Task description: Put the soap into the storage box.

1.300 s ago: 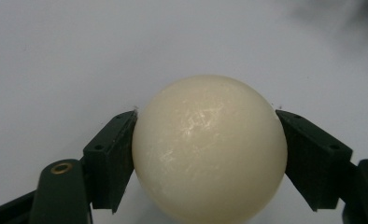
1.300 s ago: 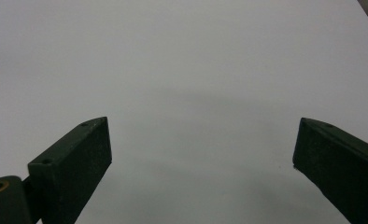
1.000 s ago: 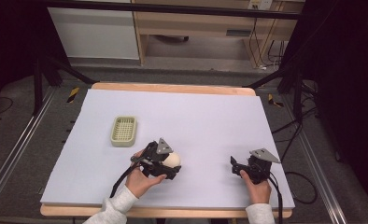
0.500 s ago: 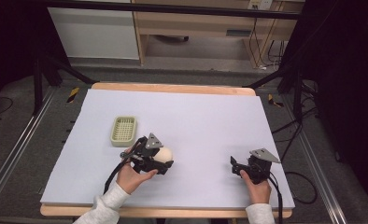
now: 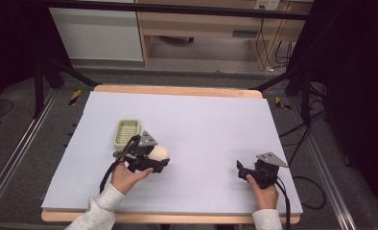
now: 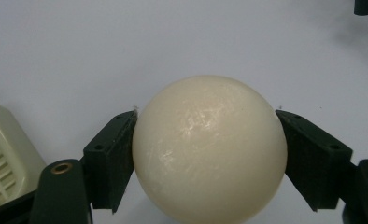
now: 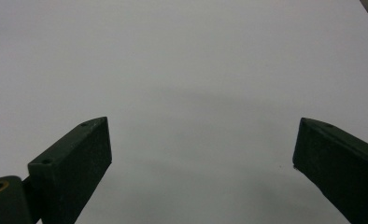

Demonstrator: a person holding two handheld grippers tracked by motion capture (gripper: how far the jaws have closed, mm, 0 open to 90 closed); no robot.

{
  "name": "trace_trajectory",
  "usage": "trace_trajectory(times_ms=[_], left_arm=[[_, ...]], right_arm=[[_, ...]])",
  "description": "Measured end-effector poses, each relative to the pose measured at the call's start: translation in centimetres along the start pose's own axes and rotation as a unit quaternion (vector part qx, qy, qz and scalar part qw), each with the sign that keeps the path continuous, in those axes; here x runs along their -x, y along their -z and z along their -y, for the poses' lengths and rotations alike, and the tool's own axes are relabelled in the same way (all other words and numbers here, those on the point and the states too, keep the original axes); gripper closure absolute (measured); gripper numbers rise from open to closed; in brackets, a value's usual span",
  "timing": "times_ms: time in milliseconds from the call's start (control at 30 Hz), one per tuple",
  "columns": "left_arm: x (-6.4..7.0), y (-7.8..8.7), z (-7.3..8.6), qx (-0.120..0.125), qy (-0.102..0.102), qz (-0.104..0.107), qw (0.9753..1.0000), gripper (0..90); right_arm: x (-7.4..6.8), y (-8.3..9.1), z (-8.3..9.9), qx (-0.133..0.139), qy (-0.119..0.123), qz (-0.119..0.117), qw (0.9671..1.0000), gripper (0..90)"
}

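One cream ball (image 6: 209,148) sat pinched between the two black jaws of the left gripper (image 5: 151,160), a jaw pressed against each side of it, over the left-centre of the bench (image 5: 216,124). Being round, it showed no long axis and pointed no particular way; in the left gripper view its glossy surface carried a few faint scuffs, and whether it rested on the white surface or hung just clear of it could not be told. One small pale basket (image 5: 126,132) with a gridded floor stood just beside that gripper, on its far left side, its long side running away from the person; a corner of it showed at the lower left edge of the left gripper view. The person's left hand (image 5: 127,176) held the gripper from behind, sleeve at the bench's near edge. Well apart, toward the near right corner, the right gripper (image 5: 242,171) lay low over the bare surface in the right hand (image 5: 264,194), its jaws spread wide with nothing between them. Two grippers, one ball, one basket.
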State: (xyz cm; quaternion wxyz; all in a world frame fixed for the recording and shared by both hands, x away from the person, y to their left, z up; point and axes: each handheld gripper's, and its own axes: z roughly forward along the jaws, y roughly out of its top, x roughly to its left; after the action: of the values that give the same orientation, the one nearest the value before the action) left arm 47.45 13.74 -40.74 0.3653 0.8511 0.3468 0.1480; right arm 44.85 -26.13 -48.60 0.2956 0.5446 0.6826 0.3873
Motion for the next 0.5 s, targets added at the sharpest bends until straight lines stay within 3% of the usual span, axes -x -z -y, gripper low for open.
trace_trajectory(times_ms=[500], left_arm=[[-2.1,1.0,-0.1,0.006,0.016,-0.016,0.9997,24.2]], right_arm=[[0.0,0.0,0.0,0.000,0.001,0.000,1.0000,4.8]])
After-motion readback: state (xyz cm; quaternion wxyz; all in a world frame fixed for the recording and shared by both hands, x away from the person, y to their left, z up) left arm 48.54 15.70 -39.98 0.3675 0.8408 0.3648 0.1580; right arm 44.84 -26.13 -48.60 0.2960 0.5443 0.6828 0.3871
